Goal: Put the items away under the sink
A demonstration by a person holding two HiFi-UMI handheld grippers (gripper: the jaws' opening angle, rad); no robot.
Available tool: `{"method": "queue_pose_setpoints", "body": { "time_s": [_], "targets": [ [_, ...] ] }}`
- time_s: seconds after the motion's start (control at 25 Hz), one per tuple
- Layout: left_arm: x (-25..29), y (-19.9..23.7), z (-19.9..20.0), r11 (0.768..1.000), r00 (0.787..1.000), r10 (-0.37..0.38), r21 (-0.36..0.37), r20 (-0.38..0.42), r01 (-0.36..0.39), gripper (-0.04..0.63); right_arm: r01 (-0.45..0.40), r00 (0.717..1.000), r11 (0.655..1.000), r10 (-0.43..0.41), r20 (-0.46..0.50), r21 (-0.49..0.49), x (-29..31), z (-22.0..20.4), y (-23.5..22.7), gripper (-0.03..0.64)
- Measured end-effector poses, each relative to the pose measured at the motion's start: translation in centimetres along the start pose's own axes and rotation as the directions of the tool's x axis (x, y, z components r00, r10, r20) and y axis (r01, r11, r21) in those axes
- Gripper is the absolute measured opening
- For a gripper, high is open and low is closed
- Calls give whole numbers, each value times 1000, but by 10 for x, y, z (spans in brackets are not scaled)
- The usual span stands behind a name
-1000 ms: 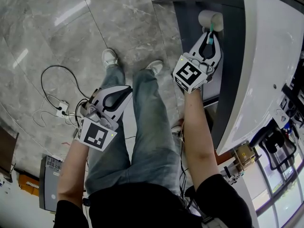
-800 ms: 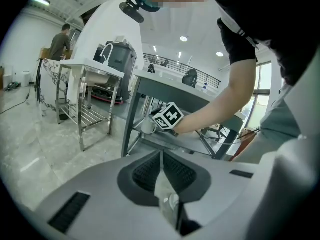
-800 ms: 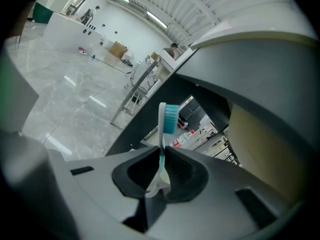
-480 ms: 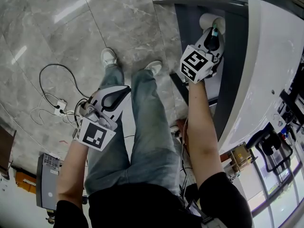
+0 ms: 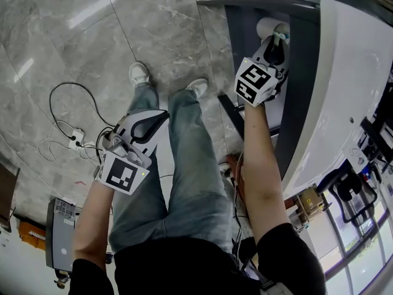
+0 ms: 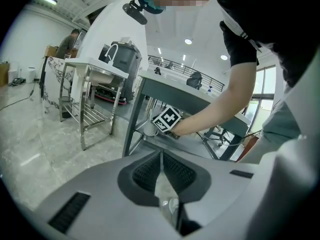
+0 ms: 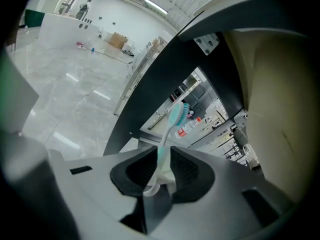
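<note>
1. Head view, looking steeply down. A person stands on a grey marble floor [image 5: 153, 23], with legs in jeans [image 5: 184, 165] at the centre.
   - The left gripper [image 5: 161, 117] is at 8 o'clock, just over the left thigh and well apart from the sink.
   - The right gripper [image 5: 276, 43] is at 1 o'clock. It reaches beneath the white sink [image 5: 356, 72], inside the sink's dark frame [image 5: 302, 91].
   - A toothbrush [image 5: 280, 37] with a teal head pokes out past the right gripper's tips, just beside a white cup [image 5: 268, 24] on the shelf under the sink.
   - Loose cables [image 5: 67, 134] lie on the floor at 9 o'clock.

2. Left gripper view. The jaws are closed at 6 o'clock, their tips meet, and nothing sits between them. Near the centre, the person's right arm [image 6: 215, 111] stretches under the sink, with the right gripper next to the cup.

3. Right gripper view. The jaws have just been opening and stand slightly apart.
   - The toothbrush handle stands between the pads [image 7: 187, 171] at 6 o'clock, and they do not appear to press it.
   - The toothbrush leans toward 1 o'clock, with its teal bristle head at the centre.
   - A bar of the dark frame crosses behind it from 7 to 1 o'clock.
</note>
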State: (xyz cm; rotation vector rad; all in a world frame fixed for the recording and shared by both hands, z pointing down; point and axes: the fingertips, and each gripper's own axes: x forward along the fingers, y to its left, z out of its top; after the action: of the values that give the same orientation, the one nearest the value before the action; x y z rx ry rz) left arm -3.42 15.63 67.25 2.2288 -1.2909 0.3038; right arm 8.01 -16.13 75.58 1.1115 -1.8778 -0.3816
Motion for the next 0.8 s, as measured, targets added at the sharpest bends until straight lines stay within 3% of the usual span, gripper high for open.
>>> {"method": "queue_pose_setpoints", "body": {
  "time_s": [0.12, 0.44, 0.8],
  "targets": [
    [0, 0, 1, 1000, 1000, 6, -9, 10, -6, 35, -15, 1000, 1000, 15, -27, 13, -2, -7, 2, 141],
    [-7, -6, 6, 1000, 1000, 28, 1, 10, -28, 35, -46, 998, 998, 47, -29, 53, -29, -10, 9, 144],
    [-28, -6, 36, 996, 997, 71, 62, 22, -72, 35, -177, 984, 976, 176, 14, 127, -84, 8, 31, 129]
  ]
}}
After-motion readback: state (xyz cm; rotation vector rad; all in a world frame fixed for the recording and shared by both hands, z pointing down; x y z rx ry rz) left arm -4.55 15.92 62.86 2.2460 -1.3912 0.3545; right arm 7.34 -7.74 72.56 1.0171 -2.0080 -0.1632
